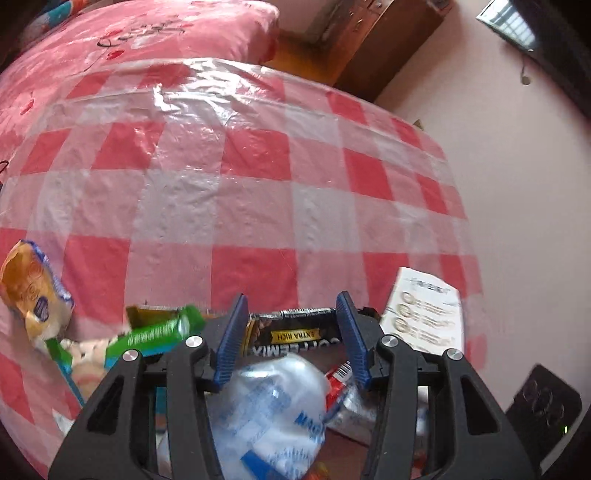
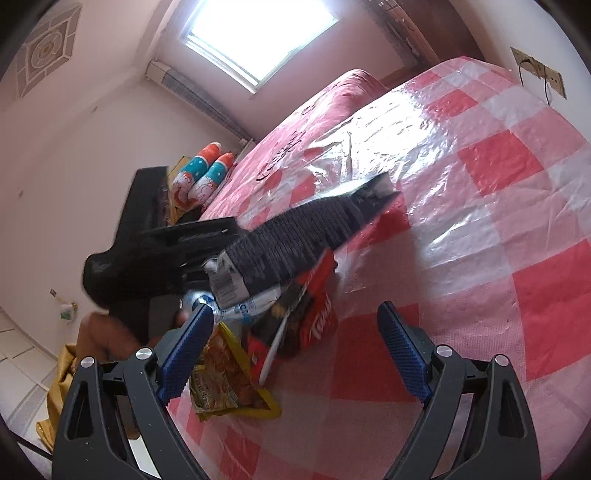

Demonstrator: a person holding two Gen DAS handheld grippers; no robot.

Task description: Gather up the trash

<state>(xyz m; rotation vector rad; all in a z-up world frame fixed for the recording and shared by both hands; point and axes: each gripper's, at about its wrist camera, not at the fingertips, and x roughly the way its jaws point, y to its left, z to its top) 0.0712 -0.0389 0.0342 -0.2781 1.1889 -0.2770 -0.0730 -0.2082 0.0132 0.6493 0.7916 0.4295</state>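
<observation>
My left gripper [image 1: 292, 308] is shut on a black coffee-mix packet [image 1: 291, 332], whose ends touch both blue pads. In the right wrist view that gripper [image 2: 207, 247] holds the long black packet [image 2: 295, 236] in the air above a heap of trash. Under it lie a white plastic bag with blue print [image 1: 269, 406], a red-and-white wrapper [image 1: 340, 374], a green wrapper [image 1: 159, 332] and an orange snack bag [image 1: 29, 295]. My right gripper [image 2: 299, 350] stands open with its jaws wide, just short of a red box [image 2: 317, 328] and a yellow noodle packet [image 2: 221, 384].
The trash lies on a red-and-white checked plastic cloth [image 1: 258, 166] spread over a pink bed [image 1: 147, 33]. A white leaflet [image 1: 424, 314] lies at the cloth's right edge and a black device [image 1: 543, 406] beyond it. Pillows [image 2: 207, 166] and a window [image 2: 255, 33] lie far off.
</observation>
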